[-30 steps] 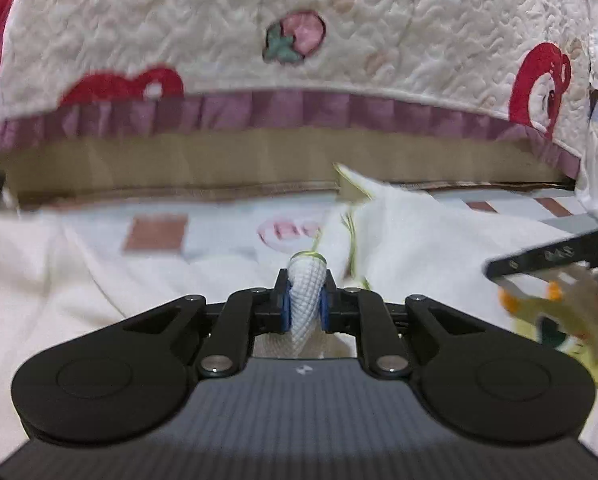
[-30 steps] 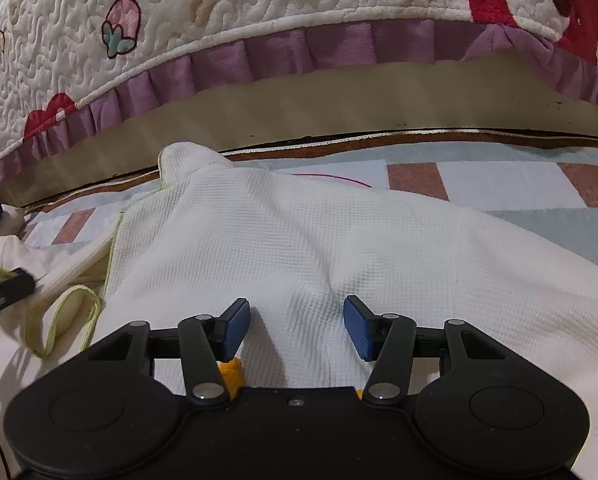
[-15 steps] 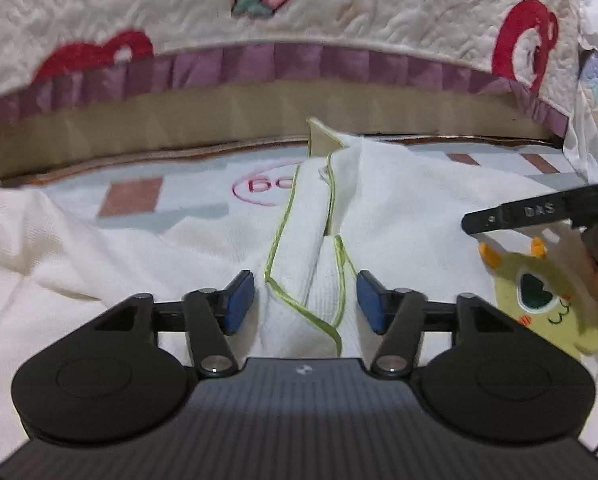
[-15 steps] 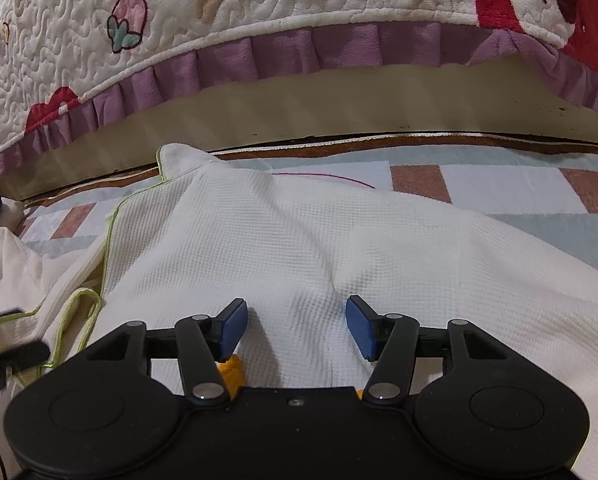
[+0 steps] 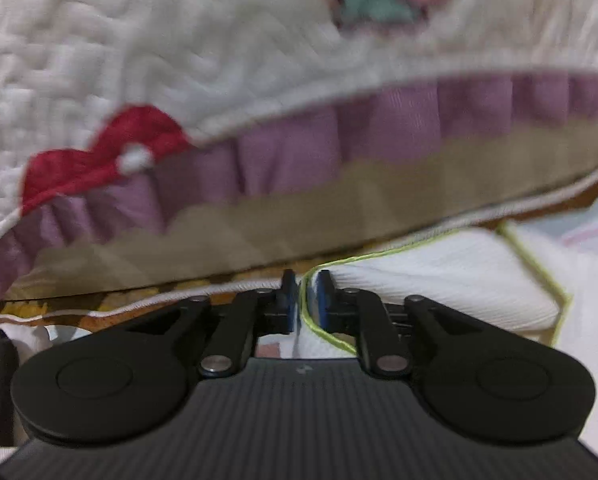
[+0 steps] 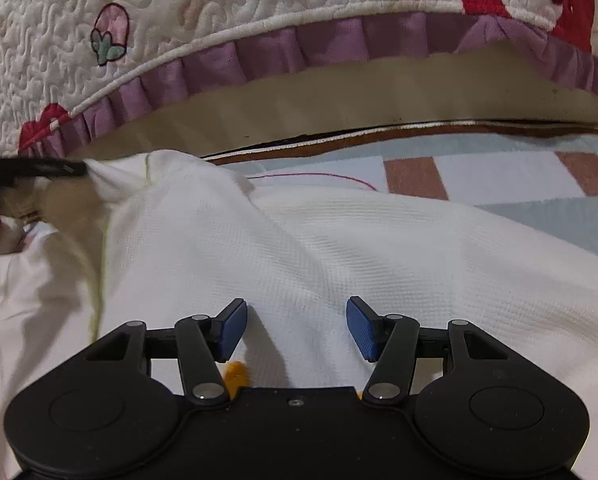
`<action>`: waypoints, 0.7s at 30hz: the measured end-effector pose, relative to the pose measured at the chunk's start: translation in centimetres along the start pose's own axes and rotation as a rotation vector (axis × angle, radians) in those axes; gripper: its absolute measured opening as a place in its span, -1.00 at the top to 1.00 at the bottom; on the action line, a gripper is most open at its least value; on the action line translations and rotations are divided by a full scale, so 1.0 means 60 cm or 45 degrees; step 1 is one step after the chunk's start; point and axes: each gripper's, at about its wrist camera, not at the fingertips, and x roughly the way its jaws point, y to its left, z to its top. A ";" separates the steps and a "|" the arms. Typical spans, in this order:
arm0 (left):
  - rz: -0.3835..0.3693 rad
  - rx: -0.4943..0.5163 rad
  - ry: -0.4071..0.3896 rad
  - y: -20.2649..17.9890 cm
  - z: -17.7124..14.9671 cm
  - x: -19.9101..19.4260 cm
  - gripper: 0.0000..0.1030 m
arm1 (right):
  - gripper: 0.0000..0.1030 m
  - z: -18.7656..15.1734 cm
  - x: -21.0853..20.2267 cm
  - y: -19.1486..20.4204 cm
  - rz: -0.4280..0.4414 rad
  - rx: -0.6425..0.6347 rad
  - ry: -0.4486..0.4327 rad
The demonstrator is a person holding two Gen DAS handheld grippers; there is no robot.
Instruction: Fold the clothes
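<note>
Jaws of the left gripper [image 5: 304, 296] pinch the garment's [image 6: 339, 248] green hem, right gripper [image 6: 297, 328] agape; that thin bite may slip.

I am noting that my left gripper [image 5: 307, 296], spread wide around the fold half a second ago, is now clamping the green-trimmed hem [image 5: 308, 312] of the white garment [image 6: 319, 248]. It is sitting much nearer the quilt's purple ruffle [image 5: 283, 160] than before, dragging that corner [image 6: 99, 178] out toward the left.
</note>
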 end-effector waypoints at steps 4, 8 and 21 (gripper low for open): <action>0.047 -0.100 -0.064 -0.012 0.012 -0.017 -0.02 | -0.18 0.003 -0.001 -0.009 0.035 0.065 0.013; -0.229 -0.268 -0.198 -0.021 0.022 -0.068 -0.14 | -0.18 0.005 -0.002 -0.018 0.070 0.129 0.027; -0.664 -0.244 -0.102 -0.148 0.007 -0.021 0.96 | -0.18 0.007 -0.001 -0.029 0.121 0.208 0.038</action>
